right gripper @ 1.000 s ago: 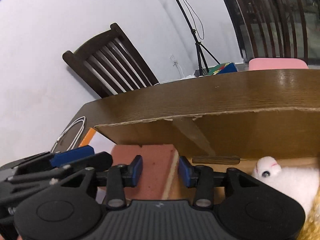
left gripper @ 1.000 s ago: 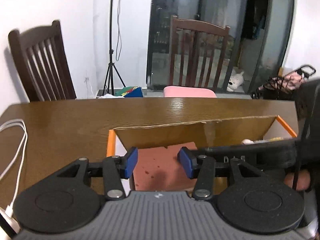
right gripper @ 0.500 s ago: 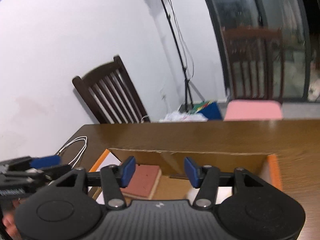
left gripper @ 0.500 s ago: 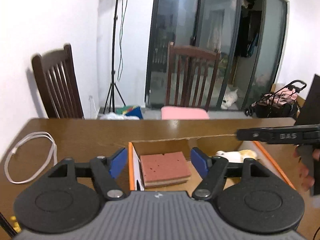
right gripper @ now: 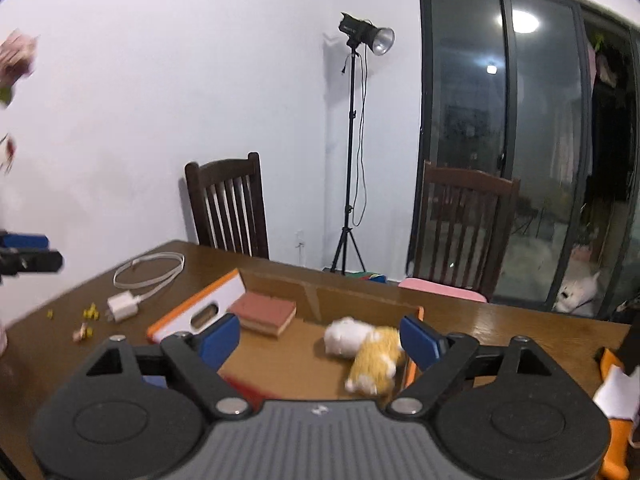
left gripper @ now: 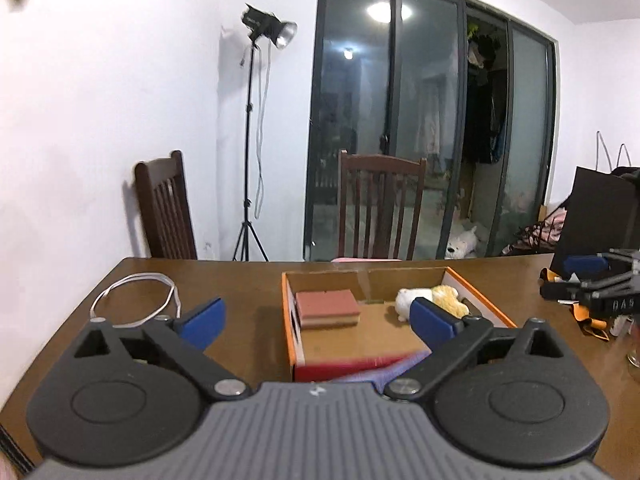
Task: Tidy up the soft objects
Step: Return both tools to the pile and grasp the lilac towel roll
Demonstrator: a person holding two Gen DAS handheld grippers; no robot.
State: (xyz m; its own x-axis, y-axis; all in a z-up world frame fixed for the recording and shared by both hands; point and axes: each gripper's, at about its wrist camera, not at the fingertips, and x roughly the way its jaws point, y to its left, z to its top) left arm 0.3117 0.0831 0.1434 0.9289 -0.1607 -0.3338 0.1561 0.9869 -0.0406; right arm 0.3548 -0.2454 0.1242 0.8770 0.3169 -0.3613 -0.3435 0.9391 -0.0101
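Note:
An orange-rimmed cardboard box [left gripper: 289, 320] stands on the brown table [left gripper: 248, 284]. Inside lie a reddish sponge block [left gripper: 326, 307] at the left and a white-and-yellow plush toy [left gripper: 434, 297] at the right. The right wrist view shows the box [right gripper: 184, 312], the sponge [right gripper: 264, 313] and the plush [right gripper: 368, 344] too. My left gripper [left gripper: 318, 320] is open and empty, held above and in front of the box. My right gripper [right gripper: 320, 338] is open and empty, also raised above the box.
A white cable [left gripper: 134, 296] with a charger plug [right gripper: 122, 307] lies on the table's left part. Small yellow bits [right gripper: 90, 314] lie near it. Two wooden chairs [left gripper: 378, 204] stand behind the table. A light stand [right gripper: 354, 152] is by the wall.
Both grippers rose and pulled back from inside the box. Their jaws opened wider. The sponge and plush stayed in the box.

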